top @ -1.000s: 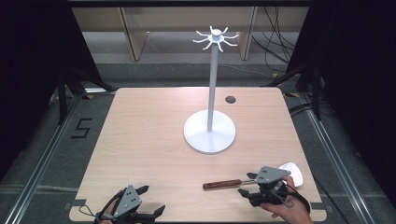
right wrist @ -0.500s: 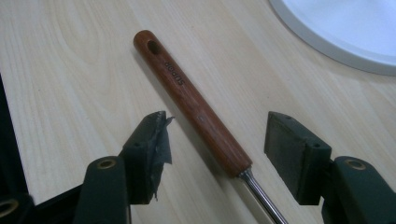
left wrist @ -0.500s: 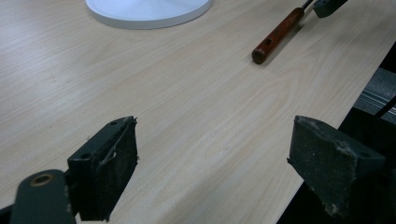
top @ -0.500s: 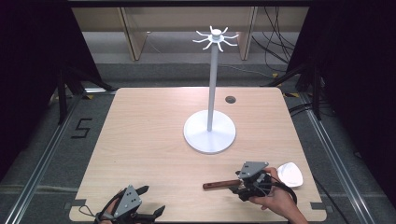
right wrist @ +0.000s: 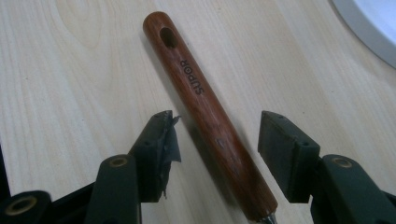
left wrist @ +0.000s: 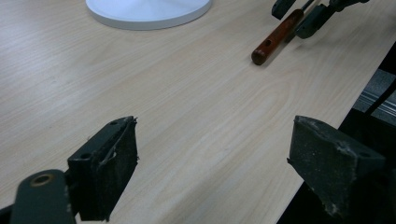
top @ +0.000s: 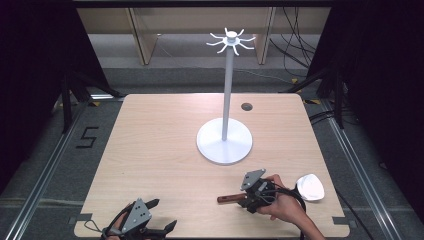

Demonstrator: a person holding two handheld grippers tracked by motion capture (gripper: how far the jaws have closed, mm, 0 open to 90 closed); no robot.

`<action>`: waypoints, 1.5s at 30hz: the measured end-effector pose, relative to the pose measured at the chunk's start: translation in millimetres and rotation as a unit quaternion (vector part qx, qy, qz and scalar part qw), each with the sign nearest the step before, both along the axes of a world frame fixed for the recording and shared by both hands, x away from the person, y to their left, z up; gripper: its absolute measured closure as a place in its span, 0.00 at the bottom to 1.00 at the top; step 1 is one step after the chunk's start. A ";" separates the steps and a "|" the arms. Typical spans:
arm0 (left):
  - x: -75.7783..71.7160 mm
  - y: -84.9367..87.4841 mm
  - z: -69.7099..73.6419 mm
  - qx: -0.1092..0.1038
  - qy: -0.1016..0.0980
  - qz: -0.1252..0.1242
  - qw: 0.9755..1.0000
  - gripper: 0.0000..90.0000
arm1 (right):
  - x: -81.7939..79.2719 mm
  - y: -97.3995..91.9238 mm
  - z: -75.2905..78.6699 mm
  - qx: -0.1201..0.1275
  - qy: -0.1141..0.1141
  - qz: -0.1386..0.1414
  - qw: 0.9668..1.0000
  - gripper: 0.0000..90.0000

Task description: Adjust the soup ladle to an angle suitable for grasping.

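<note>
A utensil lies near the table's front right, with a reddish-brown wooden handle [top: 229, 199] and a white head [top: 310, 186]. In the right gripper view the handle [right wrist: 196, 84] reads "SUPOR" and has a hole near its end. My right gripper [right wrist: 215, 140] is open, one jaw on each side of the handle, apart from it. In the high view the right gripper [top: 250, 199] sits over the handle, held by a hand. My left gripper [top: 162, 215] rests open at the front left edge. Nothing lies between the left gripper's [left wrist: 212, 158] jaws but bare wood.
A tall white stand [top: 228, 90] with several hooks at its top rises from a round base [top: 224, 147] at the middle of the table [top: 150, 145]. A dark grommet hole [top: 246, 106] sits behind it. The left gripper view shows the base [left wrist: 149, 11] and handle [left wrist: 278, 36] ahead.
My right gripper has slid left along the utensil, off the white head, and now straddles the wooden handle. The left gripper has stayed put.
</note>
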State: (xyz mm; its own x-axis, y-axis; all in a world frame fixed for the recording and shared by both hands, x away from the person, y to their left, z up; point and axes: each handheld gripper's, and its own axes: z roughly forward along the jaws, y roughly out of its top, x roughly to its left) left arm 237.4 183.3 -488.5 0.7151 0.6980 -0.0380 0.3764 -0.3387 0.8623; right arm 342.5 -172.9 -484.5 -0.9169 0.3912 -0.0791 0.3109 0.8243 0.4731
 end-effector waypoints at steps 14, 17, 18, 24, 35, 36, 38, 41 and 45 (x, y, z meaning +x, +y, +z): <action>-0.7 0.1 0.8 0.005 0.004 0.000 1.000 0.16 | 10.8 4.2 -3.2 -0.016 0.023 0.021 0.999 0.63; -0.9 -0.1 0.5 0.003 0.006 0.002 1.000 0.16 | 10.7 7.0 -1.7 -0.032 0.030 0.015 0.999 0.66; 0.5 1.3 1.3 0.011 -0.001 -0.004 1.000 0.16 | 11.4 7.3 -1.1 -0.031 0.035 0.020 0.999 0.66; 0.2 1.2 1.3 0.010 -0.001 -0.005 1.000 0.16 | 17.1 9.6 1.8 -0.052 0.070 0.041 0.995 0.69; -0.3 1.5 1.2 0.006 0.004 -0.001 1.000 0.17 | 25.8 13.5 6.4 -0.105 0.051 0.043 0.992 0.76; 0.5 2.2 1.5 0.014 -0.001 -0.006 1.000 0.17 | 26.9 13.6 6.4 -0.106 0.050 0.047 0.992 0.76; 0.5 3.2 1.9 0.024 -0.001 -0.009 1.000 0.17 | 27.1 15.4 6.8 -0.114 0.048 0.048 0.991 0.77; -0.5 2.4 1.7 0.016 0.006 0.000 1.000 0.17 | 30.1 17.0 5.8 -0.117 0.038 0.062 0.990 0.78; -0.8 1.3 1.1 0.005 0.008 0.003 1.000 0.16 | 25.3 21.6 9.2 -0.141 0.035 0.036 0.989 0.80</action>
State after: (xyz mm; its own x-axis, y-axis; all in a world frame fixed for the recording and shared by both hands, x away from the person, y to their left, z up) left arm 236.5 184.6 -487.4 0.7107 0.7022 -0.0430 0.3919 -0.3444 0.8531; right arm 367.8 -151.3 -475.3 -0.9489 0.2954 -0.1107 0.2698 0.9418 0.2005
